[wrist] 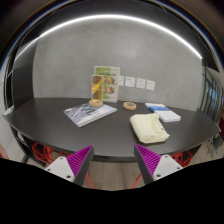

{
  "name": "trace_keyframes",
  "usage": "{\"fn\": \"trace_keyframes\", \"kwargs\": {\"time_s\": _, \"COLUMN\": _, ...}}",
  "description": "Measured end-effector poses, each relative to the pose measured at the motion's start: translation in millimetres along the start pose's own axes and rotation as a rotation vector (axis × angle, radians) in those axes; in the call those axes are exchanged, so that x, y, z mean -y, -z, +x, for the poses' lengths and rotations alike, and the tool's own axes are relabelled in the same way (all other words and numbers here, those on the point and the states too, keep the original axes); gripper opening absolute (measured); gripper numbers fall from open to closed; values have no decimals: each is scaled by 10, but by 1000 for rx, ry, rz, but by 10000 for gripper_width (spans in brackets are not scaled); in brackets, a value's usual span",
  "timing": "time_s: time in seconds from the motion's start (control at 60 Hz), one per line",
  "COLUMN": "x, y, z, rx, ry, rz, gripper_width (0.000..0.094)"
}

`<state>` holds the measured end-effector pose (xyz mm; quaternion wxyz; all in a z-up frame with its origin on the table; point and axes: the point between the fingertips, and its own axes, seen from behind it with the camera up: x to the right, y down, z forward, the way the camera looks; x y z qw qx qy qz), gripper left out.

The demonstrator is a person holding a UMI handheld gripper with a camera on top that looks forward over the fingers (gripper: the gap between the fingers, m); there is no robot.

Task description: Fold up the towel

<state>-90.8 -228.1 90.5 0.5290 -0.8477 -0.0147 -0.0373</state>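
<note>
The gripper is held back from the near edge of a dark, rounded bench, its jaws standing well apart with nothing between them; the magenta pads on the inner faces of both fingers show plainly, and the fingertips stop short of the bench top. Beyond the right finger, towards the near right part of the bench, lies the towel, pale yellow and already gathered into a rough folded bundle, resting on the bench surface on its own and clear of the gripper. Behind it, nearer the right edge, sits a flat pale blue item that looks like a book or a thin box; which one cannot be told. On the left part of the bench a magazine or booklet lies flat, turned at an angle to the bench edge. Along the far edge, a roll of tape rests near the middle, and to its left a small orange-brown object stands in front of a green and white poster fixed to the grey wall. A row of white wall sockets sits just right of the poster. Under the bench's near edge, red-orange cables or frame parts are visible.
</note>
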Motion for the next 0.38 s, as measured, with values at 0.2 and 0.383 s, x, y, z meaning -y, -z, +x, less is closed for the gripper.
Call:
{"fn": "trace_keyframes", "kwargs": {"time_s": 0.2, "x": -99, "y": 605, "z": -905, "rx": 54, "ry": 108, "rz": 25, "gripper_width": 832}}
{"fn": "trace_keyframes", "kwargs": {"time_s": 0.383, "x": -124, "y": 837, "z": -853, "rx": -7, "ry": 73, "rz": 45, "gripper_width": 842}}
